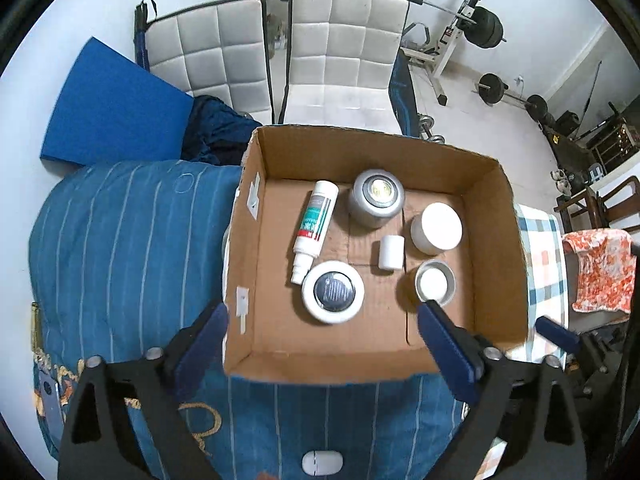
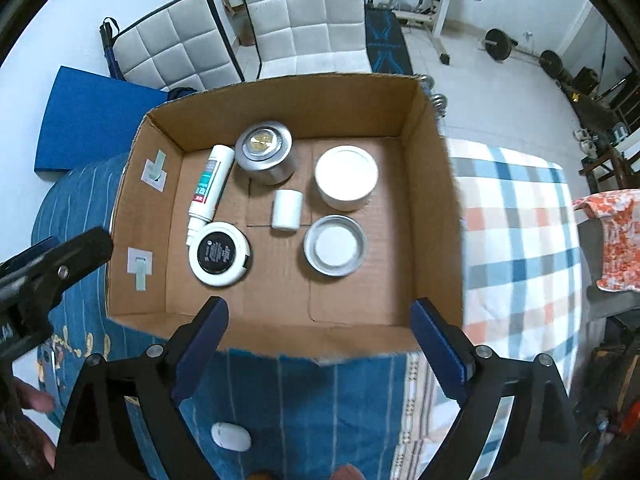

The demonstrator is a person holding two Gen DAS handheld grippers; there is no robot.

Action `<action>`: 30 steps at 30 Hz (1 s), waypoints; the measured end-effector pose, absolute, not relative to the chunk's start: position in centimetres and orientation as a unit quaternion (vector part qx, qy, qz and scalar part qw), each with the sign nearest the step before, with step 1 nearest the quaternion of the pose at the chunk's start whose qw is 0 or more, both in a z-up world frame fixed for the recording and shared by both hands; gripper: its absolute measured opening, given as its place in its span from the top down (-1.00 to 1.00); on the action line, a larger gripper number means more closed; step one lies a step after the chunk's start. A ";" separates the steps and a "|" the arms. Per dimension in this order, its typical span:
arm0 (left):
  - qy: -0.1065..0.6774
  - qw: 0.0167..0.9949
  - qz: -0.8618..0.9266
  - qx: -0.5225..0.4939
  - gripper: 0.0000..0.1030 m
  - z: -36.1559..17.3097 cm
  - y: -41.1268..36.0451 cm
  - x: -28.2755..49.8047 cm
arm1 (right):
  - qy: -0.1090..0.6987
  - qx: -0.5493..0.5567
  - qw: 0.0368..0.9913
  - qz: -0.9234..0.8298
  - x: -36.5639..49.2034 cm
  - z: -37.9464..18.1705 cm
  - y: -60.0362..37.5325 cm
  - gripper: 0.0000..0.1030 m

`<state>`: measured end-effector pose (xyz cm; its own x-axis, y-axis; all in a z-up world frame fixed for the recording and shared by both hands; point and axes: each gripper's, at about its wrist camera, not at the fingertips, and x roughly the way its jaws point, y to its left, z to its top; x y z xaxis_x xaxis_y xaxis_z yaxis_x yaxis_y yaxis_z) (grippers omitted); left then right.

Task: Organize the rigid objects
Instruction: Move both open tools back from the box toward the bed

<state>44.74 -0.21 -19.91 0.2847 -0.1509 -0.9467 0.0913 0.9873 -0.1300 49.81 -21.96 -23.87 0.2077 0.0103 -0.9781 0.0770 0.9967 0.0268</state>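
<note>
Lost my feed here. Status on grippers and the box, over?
Left gripper open, empty. Right gripper open, empty, at the box's near wall. Cardboard box holds six items; white oval object outside on the bedspread. Nothing blocking.

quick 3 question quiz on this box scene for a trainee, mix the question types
1. True or false: the spray bottle stands upright in the cardboard box.
2. How many items lie inside the box?
3. Multiple choice: the small white oval object is A) inside the box, B) on the blue cloth outside the box, C) held by the right gripper.

Key
1. False: it lies on its side beside the silver tin.
2. Six: the spray bottle, the silver tin, the white-lidded jar, the small white cylinder, the grey dish and the round black-topped container.
3. B. Both the right gripper and the left gripper are open and empty.
</note>
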 end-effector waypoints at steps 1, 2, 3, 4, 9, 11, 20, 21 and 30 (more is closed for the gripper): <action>0.590 0.804 -0.075 -0.022 -0.98 -19.8 -0.3 44.2 | 0.626 0.033 0.779 -0.022 49.4 -23.4 -22.1 -0.83; 0.585 0.807 -0.075 -0.018 -0.99 -19.5 -0.4 43.6 | 0.623 0.034 0.781 -0.023 49.0 -23.1 -22.2 -0.85; 0.582 0.809 -0.075 -0.016 -0.99 -19.2 -0.5 43.2 | 0.619 0.034 0.784 -0.024 48.6 -22.8 -22.3 -0.88; 0.578 0.812 -0.076 -0.013 -0.99 -18.8 -0.6 42.6 | 0.616 0.033 0.787 -0.024 48.3 -22.4 -22.4 -0.94; 0.561 0.824 -0.082 -0.009 -0.99 -17.1 -1.0 40.2 | 0.596 0.026 0.803 -0.024 46.3 -20.0 -22.7 -0.95; 0.554 0.828 -0.084 -0.008 -0.99 -16.3 -1.0 39.5 | 0.589 0.022 0.807 -0.021 45.5 -19.0 -22.8 -0.95; 0.524 0.847 -0.089 -0.006 -0.99 -13.3 -1.3 36.8 | 0.567 0.026 0.823 -0.013 42.7 -15.8 -23.3 -0.95; 0.522 0.848 -0.090 -0.007 -0.99 -13.1 -1.3 36.5 | 0.566 0.027 0.824 -0.012 42.5 -15.7 -23.4 -0.95; 0.539 0.841 -0.033 0.032 -0.99 -17.2 0.7 31.5 | 0.629 0.050 0.776 0.025 37.4 -21.4 -21.4 -0.95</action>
<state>31.52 0.66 -17.23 0.4169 -0.0214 -0.9087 0.0909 0.9957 0.0183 37.44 -21.45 -21.41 0.2080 0.1008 -0.9729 0.0243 0.9938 0.1082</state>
